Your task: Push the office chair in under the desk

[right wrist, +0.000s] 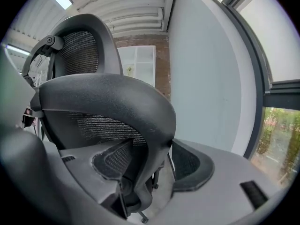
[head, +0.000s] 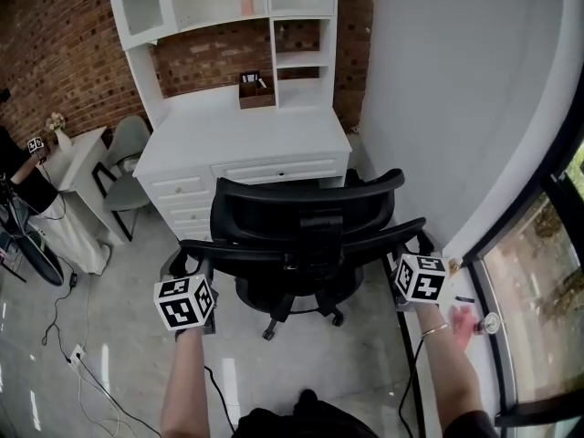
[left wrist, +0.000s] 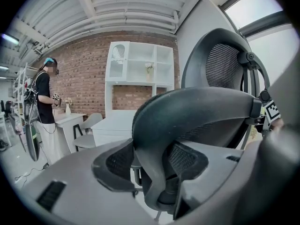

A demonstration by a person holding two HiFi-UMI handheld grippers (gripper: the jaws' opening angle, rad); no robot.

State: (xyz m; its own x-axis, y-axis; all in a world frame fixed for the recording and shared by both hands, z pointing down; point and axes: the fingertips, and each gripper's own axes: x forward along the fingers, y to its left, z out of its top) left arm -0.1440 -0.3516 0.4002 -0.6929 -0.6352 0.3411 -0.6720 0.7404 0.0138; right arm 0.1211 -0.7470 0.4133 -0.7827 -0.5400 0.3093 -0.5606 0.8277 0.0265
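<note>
Brick wall (head: 55, 44), pale glossy floor (head: 119, 336)

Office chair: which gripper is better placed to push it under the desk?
Left, marginally: both clamp the backrest, but the right gripper works close to the wall, while the left gripper has floor beside it.

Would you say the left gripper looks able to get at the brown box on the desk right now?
Probably not: the left gripper grips the office chair, which stands between it and the brown box far back on the desk.
</note>
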